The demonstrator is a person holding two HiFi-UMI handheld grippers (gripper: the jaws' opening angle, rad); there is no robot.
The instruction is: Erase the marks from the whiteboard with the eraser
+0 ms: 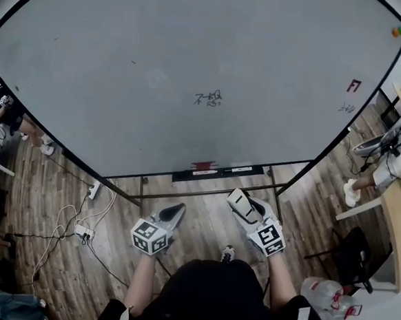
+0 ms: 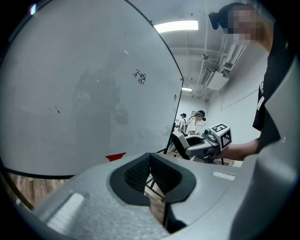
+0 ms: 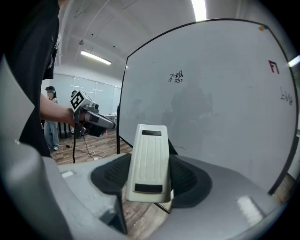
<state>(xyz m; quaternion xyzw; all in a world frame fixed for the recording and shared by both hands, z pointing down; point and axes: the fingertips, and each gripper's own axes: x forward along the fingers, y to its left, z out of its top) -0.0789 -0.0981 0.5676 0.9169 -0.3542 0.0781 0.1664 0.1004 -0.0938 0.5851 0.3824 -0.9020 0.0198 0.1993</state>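
The big whiteboard (image 1: pixel 194 59) carries a small black scribble (image 1: pixel 209 98) near its middle, a red mark (image 1: pixel 353 85) and faint writing (image 1: pixel 347 107) at the right edge. The scribble (image 3: pixel 176 77) also shows in the right gripper view, the scribble (image 2: pixel 140 76) in the left one. My right gripper (image 1: pixel 239 200) is shut on a white ribbed eraser (image 3: pixel 149 161), held low, in front of the board's tray (image 1: pixel 217 171) and apart from the board. My left gripper (image 1: pixel 177 209) hangs beside it, pads (image 2: pixel 140 169) closed together with nothing between them.
A power strip and cables (image 1: pixel 84 231) lie on the wooden floor at left. The board's stand legs (image 1: pixel 125 195) reach forward. A black chair (image 1: pixel 355 254) and a desk (image 1: pixel 396 219) stand at right, where a person (image 1: pixel 387 163) sits. Another person (image 1: pixel 4 109) sits at far left.
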